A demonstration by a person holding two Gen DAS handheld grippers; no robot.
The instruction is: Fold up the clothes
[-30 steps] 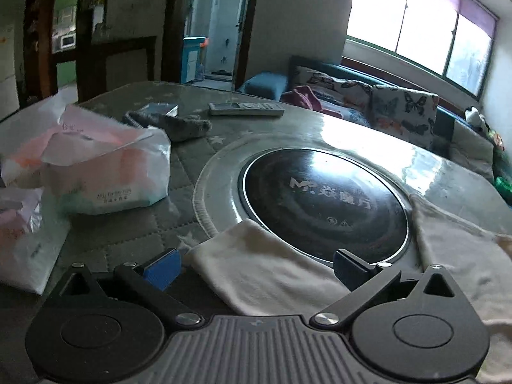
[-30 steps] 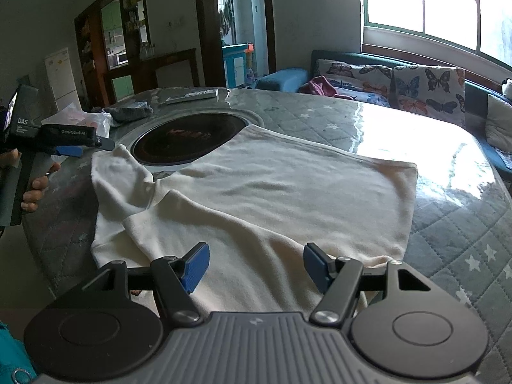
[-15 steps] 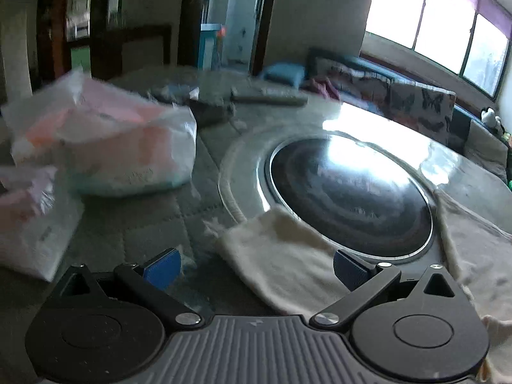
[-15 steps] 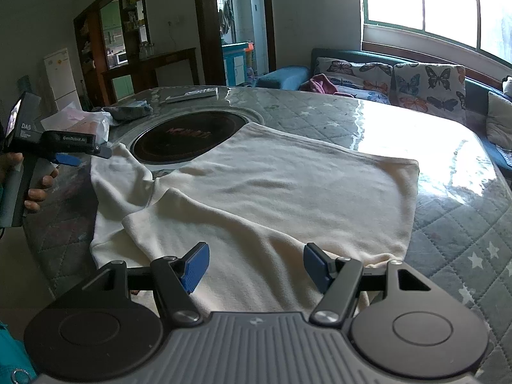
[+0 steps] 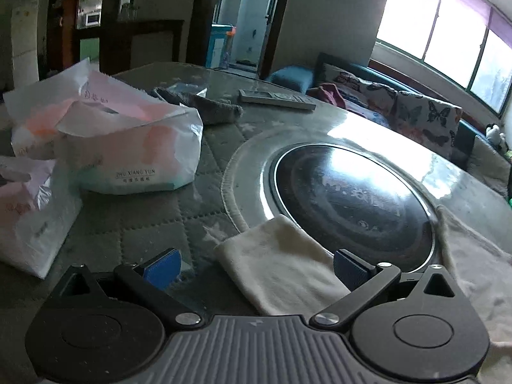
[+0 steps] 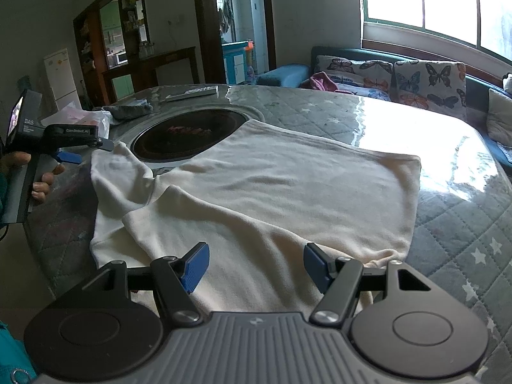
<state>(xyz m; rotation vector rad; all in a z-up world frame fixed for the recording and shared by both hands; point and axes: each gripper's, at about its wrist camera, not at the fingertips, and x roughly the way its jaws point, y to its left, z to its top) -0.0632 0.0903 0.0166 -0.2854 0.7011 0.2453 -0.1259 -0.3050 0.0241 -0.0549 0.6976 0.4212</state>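
Note:
A cream-white shirt [image 6: 272, 192] lies spread on the quilted table, one sleeve [image 6: 112, 172] reaching left, the other folded across the near part. In the left wrist view that left sleeve's end [image 5: 281, 265] lies between the blue pads of my left gripper [image 5: 256, 268], which stands open just above it. My right gripper [image 6: 256, 265] is open over the shirt's near edge, its pads apart from the cloth. The left gripper [image 6: 76, 153] also shows in the right wrist view, held by a hand beside the sleeve tip.
A round black hob [image 5: 348, 198] is set in the table [image 6: 464, 224] under the shirt's far left part. Plastic bags of tissue packs [image 5: 128, 147] sit at the left. A grey cloth [image 5: 204, 105] and a remote [image 5: 275, 99] lie farther back. A sofa [image 6: 416, 83] stands beyond.
The left gripper has rolled and shifted slightly, so the sleeve end now sits more to the right between its pads. The right gripper has stayed still.

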